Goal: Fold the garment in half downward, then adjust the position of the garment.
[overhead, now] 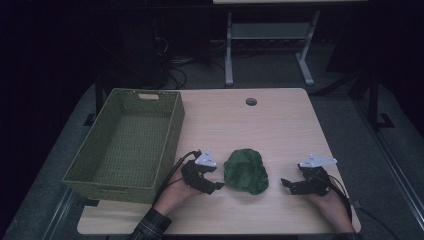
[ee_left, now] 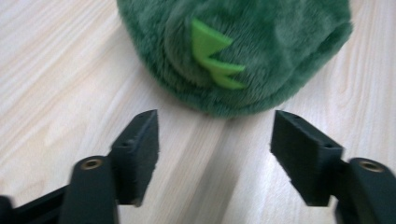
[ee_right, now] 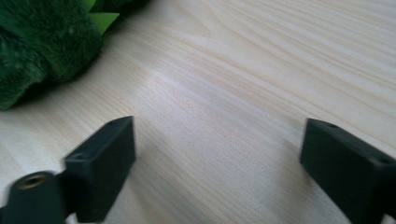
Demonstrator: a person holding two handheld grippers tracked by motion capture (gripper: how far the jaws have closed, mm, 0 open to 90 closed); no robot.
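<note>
A green plush toy (overhead: 245, 171) lies low on the table (overhead: 280, 125), centre frame. The left gripper (overhead: 216, 186) and right gripper (overhead: 285, 183) flank it, fingers wide and holding nothing.

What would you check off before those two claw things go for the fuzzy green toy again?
1. Left gripper jaws apart, nothing between them: ok.
2. Right gripper jaws apart, nothing between them: ok.
3. Green plush toy lies free on the table, touching neither gripper: ok.
4. Toy lined up ahead of the left gripper's jaws: ok.
5. Toy lined up ahead of the right gripper's jaws: not ok, it sits off to one side.
6. Woven basket has room: ok.
</note>
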